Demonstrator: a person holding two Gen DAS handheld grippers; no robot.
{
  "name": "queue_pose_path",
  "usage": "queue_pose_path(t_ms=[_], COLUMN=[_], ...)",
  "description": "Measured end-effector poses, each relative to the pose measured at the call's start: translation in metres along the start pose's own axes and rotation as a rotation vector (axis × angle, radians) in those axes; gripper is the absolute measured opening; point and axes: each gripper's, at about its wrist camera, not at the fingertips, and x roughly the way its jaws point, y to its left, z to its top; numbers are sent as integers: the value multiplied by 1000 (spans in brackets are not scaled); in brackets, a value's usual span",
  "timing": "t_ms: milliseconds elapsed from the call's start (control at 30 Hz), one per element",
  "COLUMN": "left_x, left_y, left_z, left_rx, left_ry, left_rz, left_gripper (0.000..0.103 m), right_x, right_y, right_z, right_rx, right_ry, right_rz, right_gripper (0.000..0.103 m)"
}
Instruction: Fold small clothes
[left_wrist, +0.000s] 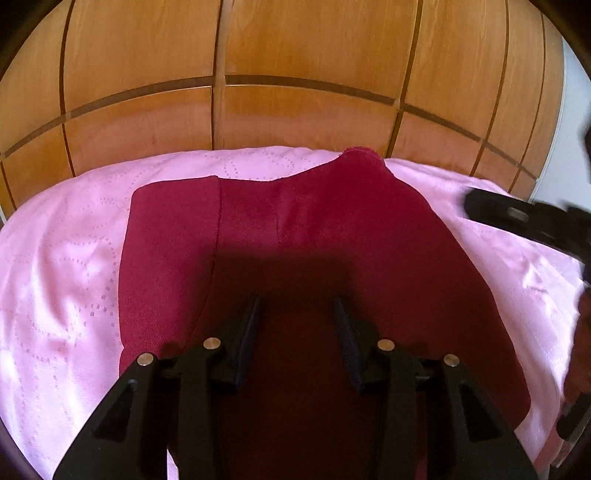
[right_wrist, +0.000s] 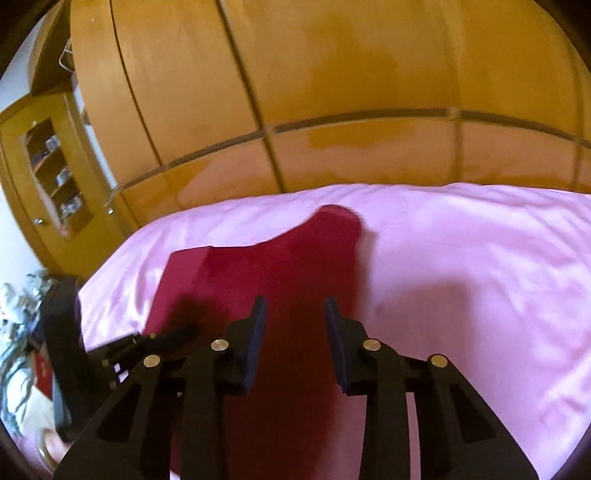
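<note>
A dark red garment (left_wrist: 332, 229) lies flat on the pink bedspread (left_wrist: 66, 258), with a fold line down its left part and a narrow tab (left_wrist: 364, 157) sticking out at its far edge. My left gripper (left_wrist: 295, 306) hovers over the garment's near half, jaws apart with nothing between them. In the right wrist view the same garment (right_wrist: 288, 266) runs away from me. My right gripper (right_wrist: 294, 304) sits above its right side, jaws apart, with no cloth pinched. The left tool's black frame (right_wrist: 162, 339) shows low on the left.
Wooden wardrobe doors (left_wrist: 295, 74) rise right behind the bed's far edge. A small cabinet with open shelves (right_wrist: 55, 177) stands at the far left. The right tool's blurred black body (left_wrist: 524, 218) and a hand (left_wrist: 583, 354) are at the right edge. Pink bedspread (right_wrist: 480, 277) stretches to the right.
</note>
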Motion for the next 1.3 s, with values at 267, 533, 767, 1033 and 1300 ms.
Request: queue_pose_path(t_ms=[267, 533, 767, 1033, 1300], left_x=[14, 3, -46, -32, -28], left_y=[1, 2, 19, 66, 83], left_z=[0, -1, 2, -36, -45], left_rx=[-9, -27, -153, -292, -355], left_ry=[-10, -22, -85, 53, 63], left_rz=[-1, -46, -42, 86, 1], left_gripper=[41, 45, 80, 82, 88], right_x=[88, 45, -22, -32, -29], right_y=[-20, -31, -29, -25, -25], right_z=[12, 3, -33, -76, -99], right_rx=[39, 118, 156, 179, 178], right_ry=[156, 9, -16, 66, 80], right_rz=[-98, -43, -88, -116, -105], right_gripper=[32, 71, 77, 78, 79])
